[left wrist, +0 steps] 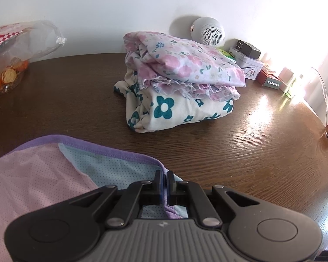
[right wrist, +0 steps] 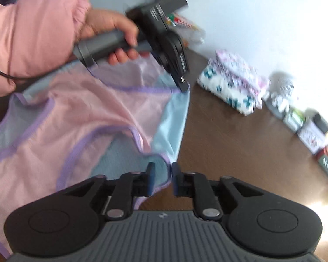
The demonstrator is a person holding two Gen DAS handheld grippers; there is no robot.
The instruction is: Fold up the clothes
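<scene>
Left wrist: fingers (left wrist: 163,178) pinch garment (left wrist: 54,170) hem; right fingers (right wrist: 150,174) apparently part-open around its corner.

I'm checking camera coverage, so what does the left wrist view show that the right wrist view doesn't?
Only the left wrist view: a plastic bag of snacks at the table's far left, and the left tongs shut on the garment's purple hem.

Only the right wrist view: the person's left hand and pink sleeve, the whole spread garment, and the right tongs open at its edge.

Both: the garment, the folded floral stack, the round white speaker, small boxes and the brown table.
</scene>
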